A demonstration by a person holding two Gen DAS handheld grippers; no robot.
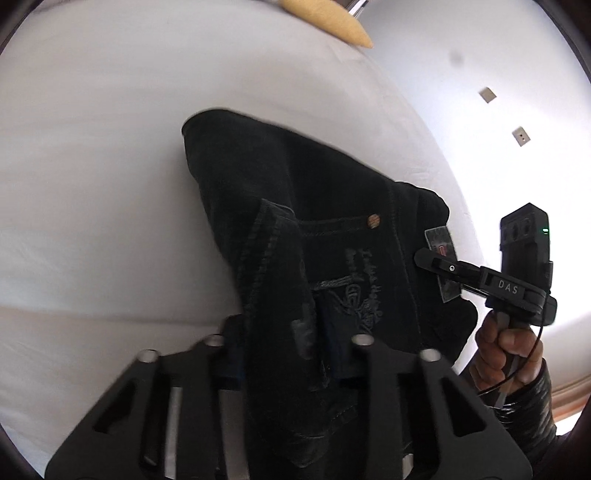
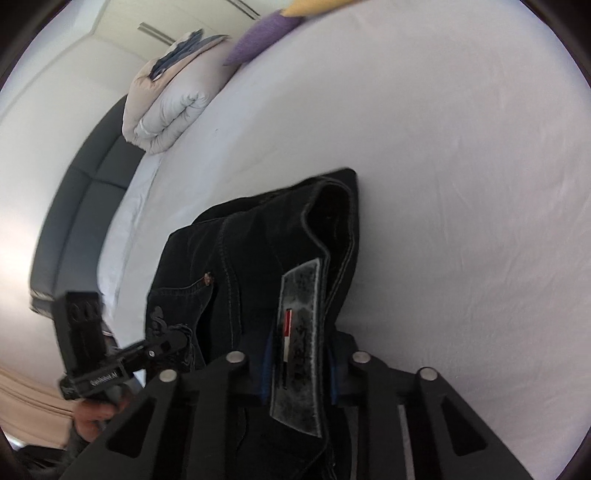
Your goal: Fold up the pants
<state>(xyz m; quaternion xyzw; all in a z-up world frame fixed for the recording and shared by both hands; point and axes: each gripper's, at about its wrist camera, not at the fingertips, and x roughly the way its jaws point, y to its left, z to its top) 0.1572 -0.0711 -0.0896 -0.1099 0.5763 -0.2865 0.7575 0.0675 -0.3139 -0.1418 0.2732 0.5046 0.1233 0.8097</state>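
Black jeans (image 1: 317,206) hang lifted above a white bed sheet (image 1: 92,177). My left gripper (image 1: 295,343) is shut on the waist end by the back pocket with grey stitching. My right gripper (image 2: 299,362) is shut on the waistband at the grey brand patch (image 2: 299,339). In the left wrist view the right gripper (image 1: 439,258) shows at the right, pinching the patch. In the right wrist view the left gripper (image 2: 166,343) shows at the lower left on the jeans (image 2: 258,236). The folded legs droop toward the sheet (image 2: 461,184).
A folded white duvet (image 2: 166,110) and a purple cushion (image 2: 258,37) lie at the head of the bed. A yellow cushion (image 1: 325,18) lies at the far edge. A dark headboard (image 2: 81,206) stands at the left. A white wall (image 1: 498,74) with sockets stands beyond.
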